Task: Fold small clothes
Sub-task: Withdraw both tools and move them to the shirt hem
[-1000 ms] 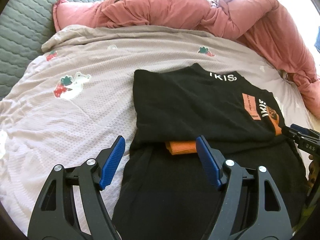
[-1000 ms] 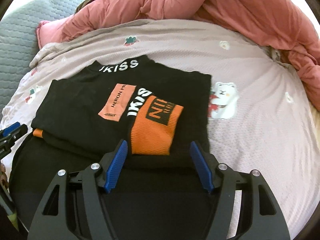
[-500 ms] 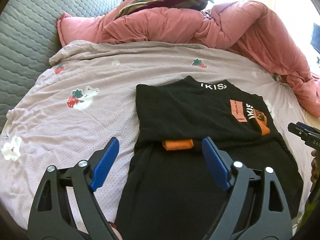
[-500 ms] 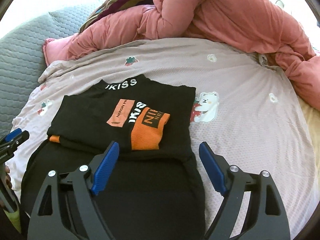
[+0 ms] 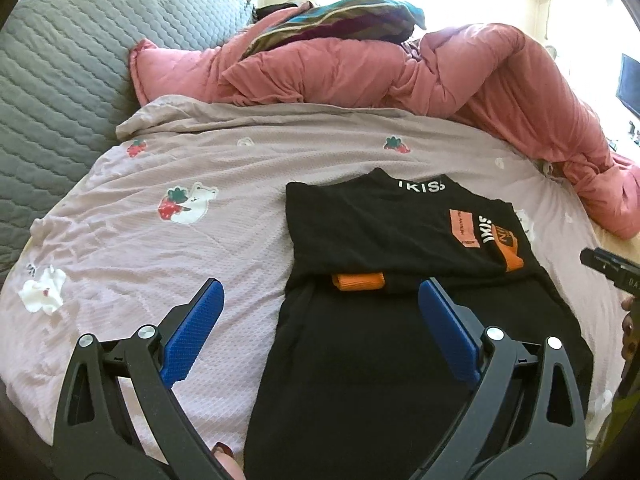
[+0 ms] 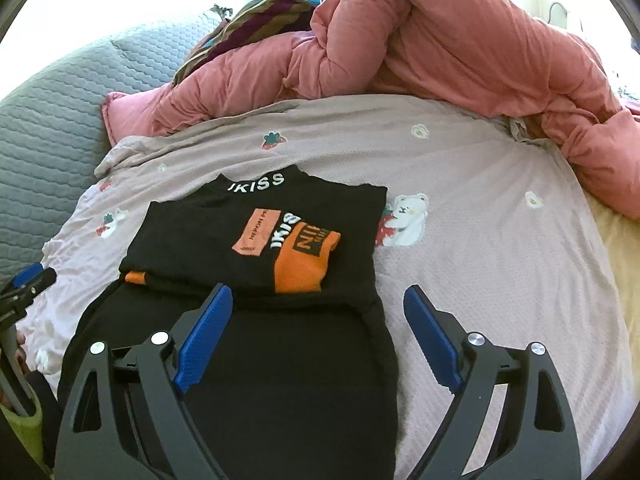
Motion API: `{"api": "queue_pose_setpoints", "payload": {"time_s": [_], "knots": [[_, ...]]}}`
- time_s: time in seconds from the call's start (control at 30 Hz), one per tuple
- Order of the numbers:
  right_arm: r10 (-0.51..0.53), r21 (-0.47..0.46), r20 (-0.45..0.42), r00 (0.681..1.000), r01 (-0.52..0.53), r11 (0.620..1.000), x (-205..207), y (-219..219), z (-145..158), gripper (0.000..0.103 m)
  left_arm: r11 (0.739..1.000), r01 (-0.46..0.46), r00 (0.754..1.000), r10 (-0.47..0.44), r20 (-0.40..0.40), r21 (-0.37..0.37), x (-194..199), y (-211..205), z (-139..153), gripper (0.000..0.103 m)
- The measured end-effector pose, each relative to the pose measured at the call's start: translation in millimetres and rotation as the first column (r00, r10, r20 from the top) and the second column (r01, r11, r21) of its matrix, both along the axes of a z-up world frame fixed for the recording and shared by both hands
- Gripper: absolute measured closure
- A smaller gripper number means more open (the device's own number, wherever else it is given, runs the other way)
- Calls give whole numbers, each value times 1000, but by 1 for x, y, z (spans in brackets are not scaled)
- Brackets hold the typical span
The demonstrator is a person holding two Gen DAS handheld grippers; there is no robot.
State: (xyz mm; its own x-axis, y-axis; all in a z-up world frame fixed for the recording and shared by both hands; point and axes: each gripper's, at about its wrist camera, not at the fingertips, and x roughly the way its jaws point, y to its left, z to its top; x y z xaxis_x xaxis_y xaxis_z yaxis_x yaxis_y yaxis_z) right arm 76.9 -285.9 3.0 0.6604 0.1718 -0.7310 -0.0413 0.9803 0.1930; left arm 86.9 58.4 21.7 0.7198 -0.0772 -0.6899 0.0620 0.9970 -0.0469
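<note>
Two grippers are shown with blue-padded fingers spread wide, nothing held and nothing touched. Between the fingers of the left gripper (image 5: 319, 296) the near left part of the black shirt (image 5: 384, 240) is framed, with an orange cuff (image 5: 359, 281) seen just beyond the tips; the left finger (image 5: 194, 332) is set over bare sheet (image 5: 200, 264), the right finger over black cloth. The right gripper (image 6: 318, 300) is held above the shirt's (image 6: 192, 236) near right side, its left finger (image 6: 206, 332) over the cloth and its right finger over sheet (image 6: 480, 240). The sleeves are seen folded in, an orange cuff (image 6: 306, 264) laid on the chest; the lower half is spread flat toward the cameras. Open sheet is left on both sides. A pink duvet (image 6: 460, 52) is heaped along the far edge, and a grey quilt (image 5: 60, 80) is seen at left.
</note>
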Motion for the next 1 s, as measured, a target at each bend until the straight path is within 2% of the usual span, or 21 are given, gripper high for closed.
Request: {"api": "queue_pose_setpoints", "payload": {"time_s": [0.33,0.7,0.87,1.0], "knots": [[-6,-36,3,1000,6,999,-28,-9,5,16,1000,-14,1000,14,1,-23,-18,20,2,12],[40,-82,-1,999,-40,996,-52,-1,8,16,1000,-19,999,19,-42,-2,-42,41,-10,12],[79,-61,-30,996,-81,995,-63,4,2,16,999,-4,997,1,-73,-46,-57,50,-19,12],[98,-67,-47,994,-101,993,-71,8,-2,16,1000,-2,996,1,-92,-15,-68,51,-30,12]]}}
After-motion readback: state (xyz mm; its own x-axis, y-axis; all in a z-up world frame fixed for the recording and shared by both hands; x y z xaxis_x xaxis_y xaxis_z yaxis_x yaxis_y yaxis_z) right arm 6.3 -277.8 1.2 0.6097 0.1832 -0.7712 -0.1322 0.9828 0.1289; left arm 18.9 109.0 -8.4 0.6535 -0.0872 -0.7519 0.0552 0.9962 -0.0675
